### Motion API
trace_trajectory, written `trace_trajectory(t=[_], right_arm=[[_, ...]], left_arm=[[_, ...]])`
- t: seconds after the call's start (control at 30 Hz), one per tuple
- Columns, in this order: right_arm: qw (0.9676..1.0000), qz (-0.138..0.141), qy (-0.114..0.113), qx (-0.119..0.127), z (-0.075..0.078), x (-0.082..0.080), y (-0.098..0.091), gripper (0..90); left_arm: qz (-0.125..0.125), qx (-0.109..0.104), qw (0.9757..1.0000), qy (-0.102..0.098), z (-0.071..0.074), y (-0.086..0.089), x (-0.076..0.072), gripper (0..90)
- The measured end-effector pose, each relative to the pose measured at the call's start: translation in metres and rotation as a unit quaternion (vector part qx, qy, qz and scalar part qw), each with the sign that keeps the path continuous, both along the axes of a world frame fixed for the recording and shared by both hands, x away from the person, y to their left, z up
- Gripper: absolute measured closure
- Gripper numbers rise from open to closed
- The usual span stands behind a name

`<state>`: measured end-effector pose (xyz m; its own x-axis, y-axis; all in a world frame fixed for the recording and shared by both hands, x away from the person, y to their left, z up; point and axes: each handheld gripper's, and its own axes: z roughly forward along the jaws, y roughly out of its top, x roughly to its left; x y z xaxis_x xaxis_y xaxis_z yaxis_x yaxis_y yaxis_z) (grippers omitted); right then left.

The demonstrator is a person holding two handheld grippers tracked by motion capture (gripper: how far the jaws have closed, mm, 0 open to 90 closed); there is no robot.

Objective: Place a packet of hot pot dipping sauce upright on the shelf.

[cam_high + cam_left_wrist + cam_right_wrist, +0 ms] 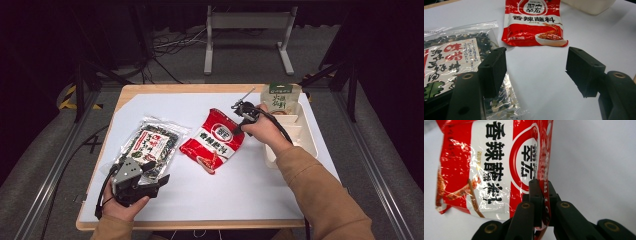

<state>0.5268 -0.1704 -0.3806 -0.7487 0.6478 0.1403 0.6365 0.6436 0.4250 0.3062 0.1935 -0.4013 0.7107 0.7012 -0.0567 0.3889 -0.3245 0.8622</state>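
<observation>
Red sauce pkt (486, 167), mid tabletop: "香辣蘸料" in black, logo "翠宏". Clear dried-veg pkt (451, 62), near left edge: red "味噌" on white label, rest too small. Green pouch (280, 96), far right corner: text unreadable.

On the table (200, 200), the seaweed packet (150, 145) lies left of the seasoning sachet (214, 140); a tray (305, 135), probably holding another packet (281, 97), lies right.

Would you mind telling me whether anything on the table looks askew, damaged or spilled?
Nothing looks spilled or torn. The red seasoning packet lies at a slant, its edge pinched by the right gripper. The seaweed packet also lies slanted, by the open left gripper. A green packet leans upright in the cream bin.
</observation>
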Motion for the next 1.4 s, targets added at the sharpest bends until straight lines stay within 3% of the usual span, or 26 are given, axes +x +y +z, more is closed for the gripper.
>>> trace_trajectory(t=[0.3,0.47,0.5,0.77,0.97,1.07,1.23,1.4], right_arm=[[0.9987,0.0,-0.017,0.048,0.034,-0.014,-0.005,88.3],[0.997,0.018,-0.033,0.068,0.053,-0.025,-0.002,88.4],[0.9959,0.029,-0.041,0.075,0.064,-0.032,0.0,88.5],[0.9924,0.057,-0.057,0.093,0.089,-0.051,0.006,88.7],[0.9891,0.085,-0.076,0.093,0.104,-0.064,0.01,88.8],[0.9877,0.1,-0.088,0.081,0.112,-0.07,0.011,88.8],[0.9864,0.112,-0.106,0.057,0.122,-0.078,0.011,88.9],[0.9849,0.114,-0.118,0.054,0.13,-0.081,0.004,88.9]], left_arm=[[-0.002,0.0,1.0,0.0,0.0,-0.002,0.001,33.3],[-0.004,-0.001,1.0,0.001,0.0,-0.003,0.003,33.4],[-0.005,-0.001,1.0,0.001,0.0,-0.004,0.004,33.3],[-0.008,-0.004,1.0,0.001,0.0,-0.006,0.006,33.3],[-0.009,-0.004,0.9999,0.0,0.0,-0.006,0.007,33.4],[-0.008,-0.004,1.0,0.001,0.0,-0.006,0.007,33.4],[-0.008,-0.005,1.0,0.0,0.001,-0.006,0.008,33.4],[-0.01,-0.008,0.9999,-0.001,0.002,-0.006,0.01,33.4]])
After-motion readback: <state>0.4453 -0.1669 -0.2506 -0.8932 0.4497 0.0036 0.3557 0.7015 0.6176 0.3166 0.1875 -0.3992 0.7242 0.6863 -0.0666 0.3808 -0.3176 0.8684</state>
